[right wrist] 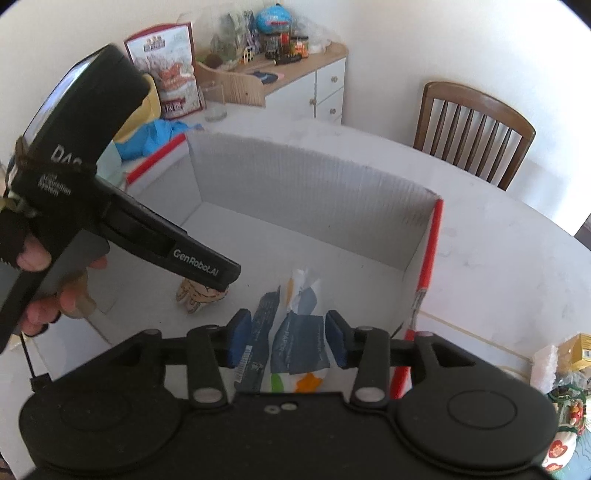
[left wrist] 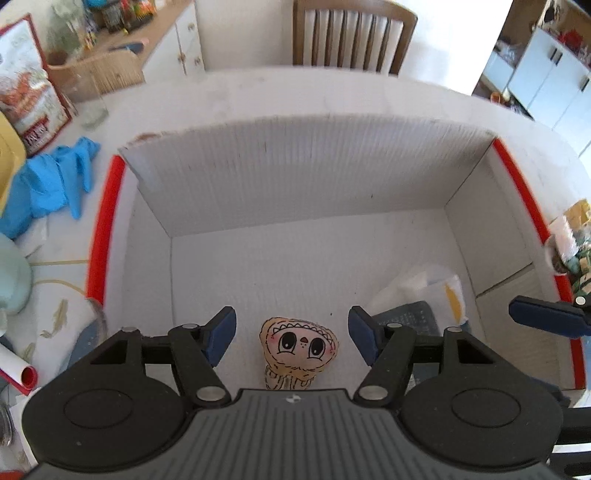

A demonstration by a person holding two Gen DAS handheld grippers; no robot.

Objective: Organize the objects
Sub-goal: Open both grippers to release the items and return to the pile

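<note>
Plush doll [left wrist: 298, 349], a small cream figure with a drawn face and big eyes, lies on the floor of the white cardboard box [left wrist: 306, 173], at its near end and directly under the left gripper [left wrist: 291, 334], whose blue-padded jaws stand wide apart on either side of it without touching it. Just to the right, the right gripper [right wrist: 288, 341] hangs with its jaws spread as well, straddling a crumpled blue-and-white plastic wrapper [right wrist: 300, 349] that rests on the box floor beside the doll; neither pad appears to press on it. Both tools are therefore empty, and the step in hand looks like dropping items into the box, with the doll and the wrapper seemingly already delivered. Farther in, most of the box floor is bare up to its corrugated back wall, and red-edged flaps fold out at each side. Beyond the box, on the white table [left wrist: 332, 92], lie a blue glove [left wrist: 55, 181], a clear drinking glass [left wrist: 90, 99] and a red-and-white printed bag [left wrist: 27, 88], with a wooden chair [left wrist: 351, 35] past the far edge. A likely next move is lifting both grippers clear of the box walls and reaching for one of those loose items, the glove being nearest to the left one.
</note>
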